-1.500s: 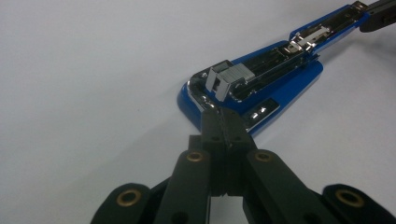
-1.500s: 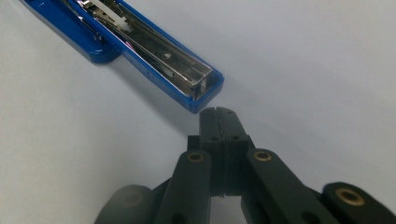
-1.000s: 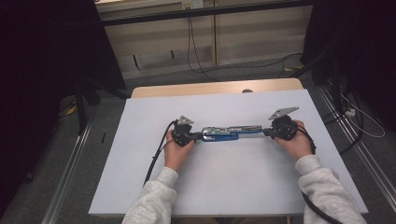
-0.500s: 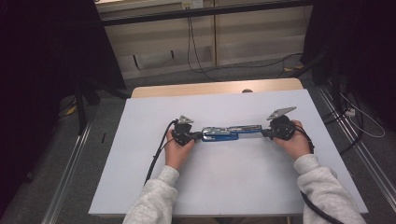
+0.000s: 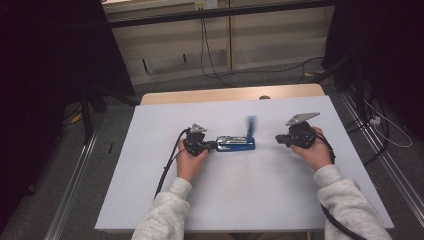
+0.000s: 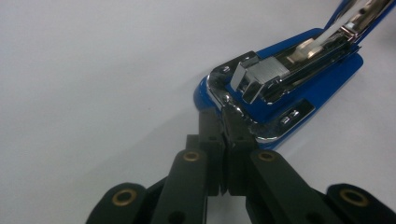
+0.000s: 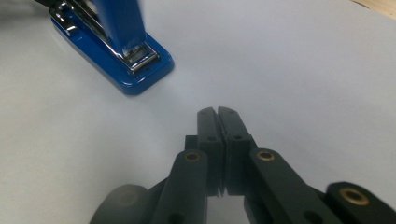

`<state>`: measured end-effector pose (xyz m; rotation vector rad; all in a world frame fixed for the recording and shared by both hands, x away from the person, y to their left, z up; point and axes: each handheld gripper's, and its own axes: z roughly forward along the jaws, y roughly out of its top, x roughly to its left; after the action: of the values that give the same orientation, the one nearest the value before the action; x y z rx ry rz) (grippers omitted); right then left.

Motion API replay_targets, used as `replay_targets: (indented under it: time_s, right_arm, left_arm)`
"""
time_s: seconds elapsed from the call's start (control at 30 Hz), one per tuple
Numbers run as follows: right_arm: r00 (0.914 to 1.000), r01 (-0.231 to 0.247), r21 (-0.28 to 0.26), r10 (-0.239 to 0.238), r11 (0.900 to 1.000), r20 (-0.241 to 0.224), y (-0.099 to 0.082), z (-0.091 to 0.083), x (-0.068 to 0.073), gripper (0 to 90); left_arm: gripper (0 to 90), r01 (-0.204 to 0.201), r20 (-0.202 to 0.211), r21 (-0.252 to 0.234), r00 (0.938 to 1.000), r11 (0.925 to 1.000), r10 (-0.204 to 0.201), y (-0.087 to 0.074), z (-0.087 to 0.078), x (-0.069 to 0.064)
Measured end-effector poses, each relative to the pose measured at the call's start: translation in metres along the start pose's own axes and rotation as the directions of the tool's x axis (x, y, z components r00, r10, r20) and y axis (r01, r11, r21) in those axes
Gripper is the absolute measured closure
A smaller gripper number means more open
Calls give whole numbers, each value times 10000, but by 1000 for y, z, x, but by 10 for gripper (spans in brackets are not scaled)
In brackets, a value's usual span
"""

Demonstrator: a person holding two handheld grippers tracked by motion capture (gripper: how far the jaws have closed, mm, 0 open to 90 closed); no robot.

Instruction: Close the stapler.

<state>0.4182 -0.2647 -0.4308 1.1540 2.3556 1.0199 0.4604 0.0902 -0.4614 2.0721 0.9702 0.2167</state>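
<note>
Left gripper (image 6: 223, 116) is clenched tight, jaws pressed together with nothing between them, and its tips are butted right up against the hinge end of the blue plastic and chrome stapler (image 5: 235, 143), basically pinning that end down on the white worktop (image 5: 250, 200). Right gripper (image 7: 218, 114) is clamped closed on nothing as well, sitting well apart from the stapler's front end, off toward the right edge of the worktop. The stapler itself lies about mid-worktop, a bit toward the far edge, and its blue top arm (image 5: 250, 127) is swung up and blurred in the high view, so it looks like it's springing open with the staple magazine (image 6: 280, 70) exposed. What I'd worry about: the left gripper isn't actually holding anything, it's just pushing on a rounded chrome corner, so if the hand leans a little harder or off-line, the tips could skid off and shove the stapler sideways across that smooth surface. Also, that top arm is loose on its hinge; it could flop back down or swing all the way over and tip the base. And with the magazine open, a bump might spill staples.
</note>
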Motion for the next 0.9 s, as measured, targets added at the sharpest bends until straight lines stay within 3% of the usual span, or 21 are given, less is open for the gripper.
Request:
replay_targets:
  time_s: [0.17, 0.2, 0.27, 0.37, 0.57, 0.9]
  right_arm:
    - [9991, -294, -248, 287, 9993, -304, -1, -1, 1, 758]
    - [9972, -605, -469, 583, 9971, -464, -1, -2, 1, 678]
    - [9942, -892, -660, 849, 9938, -653, -1, -3, 1, 624]
    - [9933, -927, -764, 869, 9928, -759, -2, -5, 3, 551]
    - [9894, -1325, -842, 1267, 9876, -705, -8, -17, 9, 390]
    - [9921, -1116, -773, 1066, 9907, -658, -24, -33, 25, 238]
  left_arm:
    - [742, 177, -237, -149, 9996, 9997, -180, -1, -4, 4]
    - [706, 392, -257, -220, 9989, 9990, -398, -2, -8, 7]
    - [622, 469, -384, -342, 9981, 9983, -482, -2, -12, 9]
    - [501, 434, -350, -659, 9983, 9969, -458, -3, -20, 11]
    - [323, 585, -329, -736, 9976, 9956, -610, -3, -38, 10]
    - [155, 504, -111, -987, 9986, 9938, -517, -6, -64, 6]
